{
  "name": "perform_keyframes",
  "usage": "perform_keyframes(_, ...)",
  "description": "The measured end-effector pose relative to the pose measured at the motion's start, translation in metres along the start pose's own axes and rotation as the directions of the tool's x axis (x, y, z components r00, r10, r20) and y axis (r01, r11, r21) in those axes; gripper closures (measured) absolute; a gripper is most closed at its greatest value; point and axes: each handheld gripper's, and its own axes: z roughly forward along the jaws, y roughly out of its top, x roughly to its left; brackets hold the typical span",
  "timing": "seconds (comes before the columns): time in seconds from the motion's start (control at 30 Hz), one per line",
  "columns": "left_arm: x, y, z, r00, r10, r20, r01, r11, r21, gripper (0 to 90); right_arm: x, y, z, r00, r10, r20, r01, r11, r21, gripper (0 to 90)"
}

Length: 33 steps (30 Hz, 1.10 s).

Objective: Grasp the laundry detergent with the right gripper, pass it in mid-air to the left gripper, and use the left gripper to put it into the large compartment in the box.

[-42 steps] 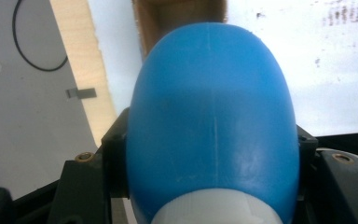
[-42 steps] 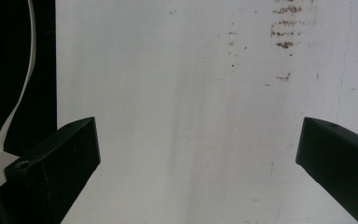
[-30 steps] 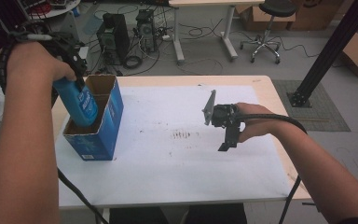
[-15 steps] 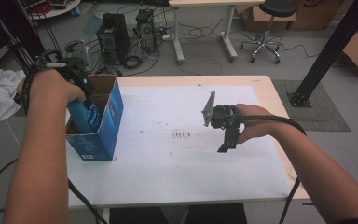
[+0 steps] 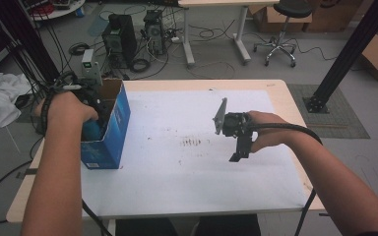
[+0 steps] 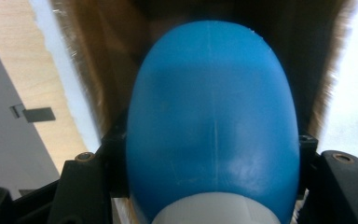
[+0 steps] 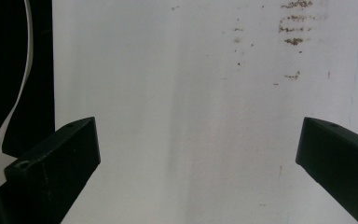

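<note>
At the left edge of the table [image 5: 177, 191], the left claw [image 5: 89, 129] is clamped on a blue bottle [image 6: 212, 121], which sits down inside the open blue cardboard box [image 5: 109, 142]. Over the white middle of the table, well apart from the box, the right claw [image 7: 198, 163] hangs with its jaws wide apart and nothing between them.

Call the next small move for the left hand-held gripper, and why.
Probably open the jaws and let go. The left hand-held gripper is shut on the blue bottle, which sits down inside the blue cardboard box; whether it touches the bottom is hidden. The right hand-held gripper hangs open above the table.
</note>
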Motion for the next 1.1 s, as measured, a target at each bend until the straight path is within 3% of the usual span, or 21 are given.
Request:
perform_keyframes(0.33,0.001,0.007,0.021,0.9998,-0.004,-0.017,0.004,0.9999,-0.012,38.6,0.0,-0.003,0.002,1.0,0.005,-0.005,-0.005,1.0,-0.001,0.0)
perform_keyframes(0.8,0.002,0.004,0.022,1.0,0.0,-0.009,-0.001,0.9978,-0.067,38.3,-0.001,-0.001,0.002,1.0,0.006,-0.002,-0.006,1.0,0.0,0.0)
perform_keyframes(1.1,-0.001,0.003,0.023,0.9996,0.012,-0.026,-0.014,0.9972,-0.073,37.4,0.0,0.001,0.003,1.0,-0.001,0.0,0.001,1.0,0.001,0.0)
